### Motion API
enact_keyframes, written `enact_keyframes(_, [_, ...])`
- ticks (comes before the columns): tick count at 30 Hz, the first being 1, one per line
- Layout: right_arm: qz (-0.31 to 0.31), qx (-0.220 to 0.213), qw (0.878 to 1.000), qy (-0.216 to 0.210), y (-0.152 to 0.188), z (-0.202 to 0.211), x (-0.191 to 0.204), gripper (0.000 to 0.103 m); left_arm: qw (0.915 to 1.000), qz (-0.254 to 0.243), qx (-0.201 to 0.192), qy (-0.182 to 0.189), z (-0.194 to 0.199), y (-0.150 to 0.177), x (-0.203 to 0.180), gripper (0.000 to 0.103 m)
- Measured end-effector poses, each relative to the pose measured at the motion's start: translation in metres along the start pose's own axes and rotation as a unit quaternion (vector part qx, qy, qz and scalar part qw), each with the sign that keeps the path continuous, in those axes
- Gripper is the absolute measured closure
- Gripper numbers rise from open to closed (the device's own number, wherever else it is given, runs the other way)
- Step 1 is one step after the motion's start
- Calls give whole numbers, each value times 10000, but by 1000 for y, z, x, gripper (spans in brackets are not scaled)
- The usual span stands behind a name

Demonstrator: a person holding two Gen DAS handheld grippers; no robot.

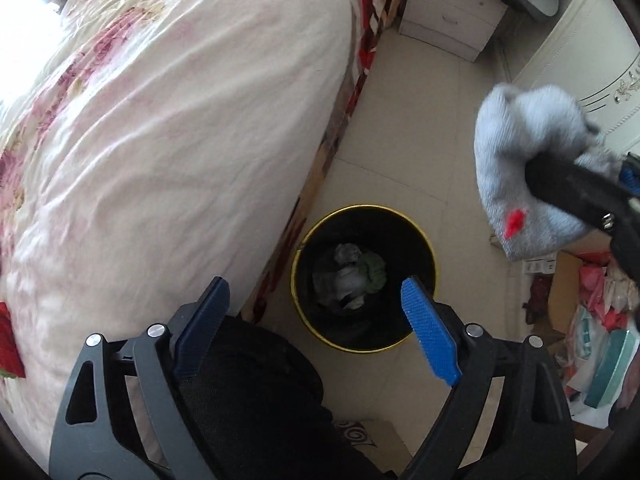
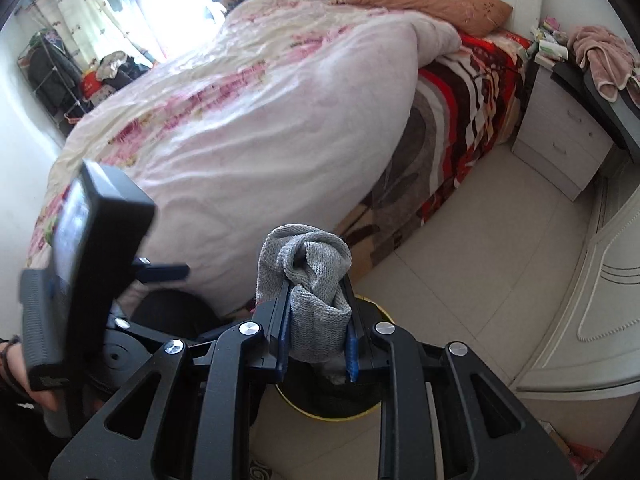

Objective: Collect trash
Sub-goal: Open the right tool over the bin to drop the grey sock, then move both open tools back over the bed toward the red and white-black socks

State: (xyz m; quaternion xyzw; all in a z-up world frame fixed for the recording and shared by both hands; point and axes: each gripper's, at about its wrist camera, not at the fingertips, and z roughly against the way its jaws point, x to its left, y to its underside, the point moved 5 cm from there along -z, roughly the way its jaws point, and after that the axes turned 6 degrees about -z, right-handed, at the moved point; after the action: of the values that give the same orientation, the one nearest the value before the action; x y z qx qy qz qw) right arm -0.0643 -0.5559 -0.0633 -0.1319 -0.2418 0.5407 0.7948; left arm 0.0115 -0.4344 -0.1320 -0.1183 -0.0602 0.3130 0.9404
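2 grippers over the round black waste bin with a gold rim (image 1: 363, 278), which stands on the pale tiled floor (image 1: 432, 128) beside the bed with a pink floral quilt (image 1: 168, 128). Left gripper (image 1: 316, 312): blue pads wide apart, nothing between them, right above the bin mouth. Crumpled grey and green cloth scraps (image 1: 352, 276) lie inside the bin. Right gripper (image 2: 318, 344): clamped tight on a bunched grey knitted sock (image 2: 308, 276), held above the bin.
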Motion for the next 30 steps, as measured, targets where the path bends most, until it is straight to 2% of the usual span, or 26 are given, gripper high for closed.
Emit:
enact_keyframes(2, [76, 193, 9997, 128, 5, -10, 0, 78, 10000, -33, 17, 4, 2, 3, 5, 17])
enact_keyframes(3, [108, 250, 9994, 223, 7, -14, 0, 69, 10000, -28, 30, -11, 3, 6, 8, 17])
enact_keyframes(4, [132, 366, 9987, 323, 10, -20, 0, 48, 10000, -10, 43, -57, 4, 8, 13, 17])
enact_keyframes(5, [140, 416, 9982, 404, 13, -24, 1, 44, 9999, 16, 54, -83, 6, 11, 13, 17])
enact_keyframes(16, [382, 678, 9962, 380, 19, -40, 18, 44, 9987, 439, 167, -216, 16, 34, 45, 17])
enact_keyframes(22, [708, 662, 9951, 209, 11, -45, 48, 44, 9969, 681, 124, -363, 28, 44, 61, 17])
enact_keyframes(30, [1372, 586, 9888, -74, -12, -57, 105, 43, 9884, 1335, -31, -726, 48, 57, 106, 17])
